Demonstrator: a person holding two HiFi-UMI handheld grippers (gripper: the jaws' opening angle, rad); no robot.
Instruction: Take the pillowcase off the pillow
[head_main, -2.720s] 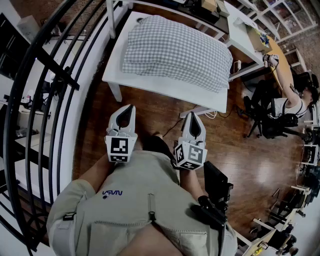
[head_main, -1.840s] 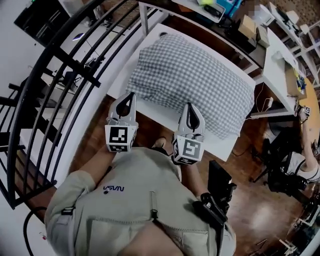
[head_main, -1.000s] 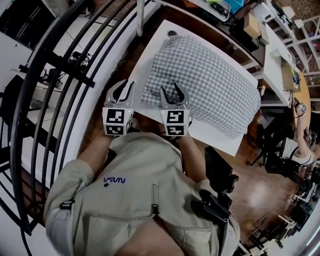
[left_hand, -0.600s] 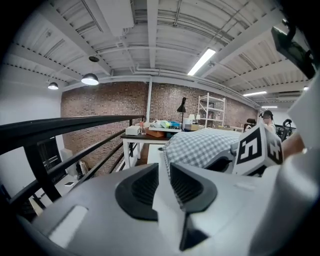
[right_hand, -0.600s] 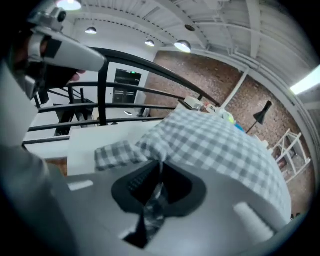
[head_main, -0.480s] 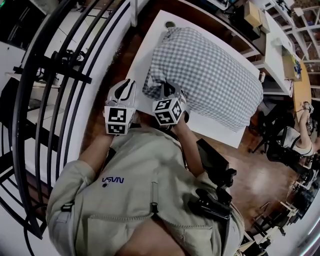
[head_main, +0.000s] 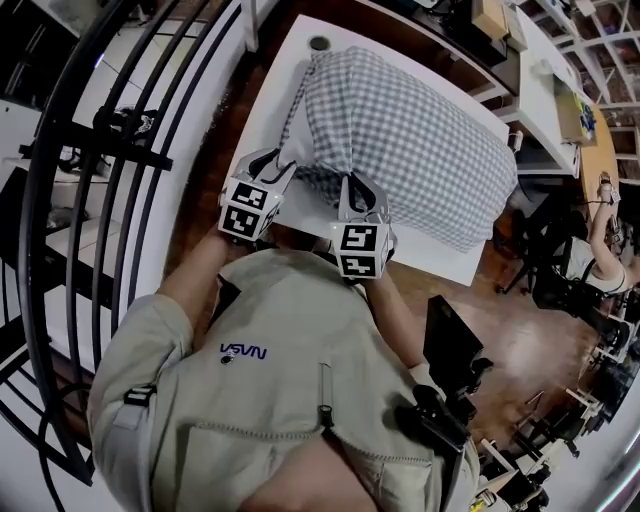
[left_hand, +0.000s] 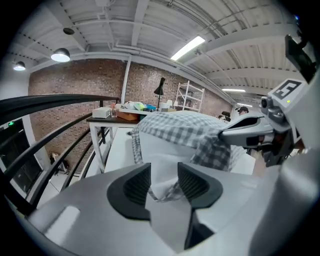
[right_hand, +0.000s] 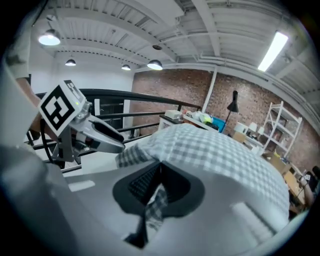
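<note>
Pillowcase (head_main: 420, 130) clamped in right gripper (head_main: 352, 184), left gripper (head_main: 282, 160) beside it, tilted down, jaws just opened round cloth

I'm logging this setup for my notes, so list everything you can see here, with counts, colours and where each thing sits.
grey-and-white checked fabric pillowcase: one, grey and white, on the pillow on the table.
white pillow: one, white, inside the case, showing at its open end.
white rectangular table: one, white, in front of the person.
black metal railing: one, black, left of the table.
brown wooden floor: one, brown, under the table.
seated person: one, at the head view's right edge.
beige shirt: one, beige, on the person holding the tools.
left hand-held gripper: one, grey, at the case's open end; its jaws have just been opening, with white fabric between them.
right hand-held gripper: one, grey, shut on the pillowcase's near edge.
</note>
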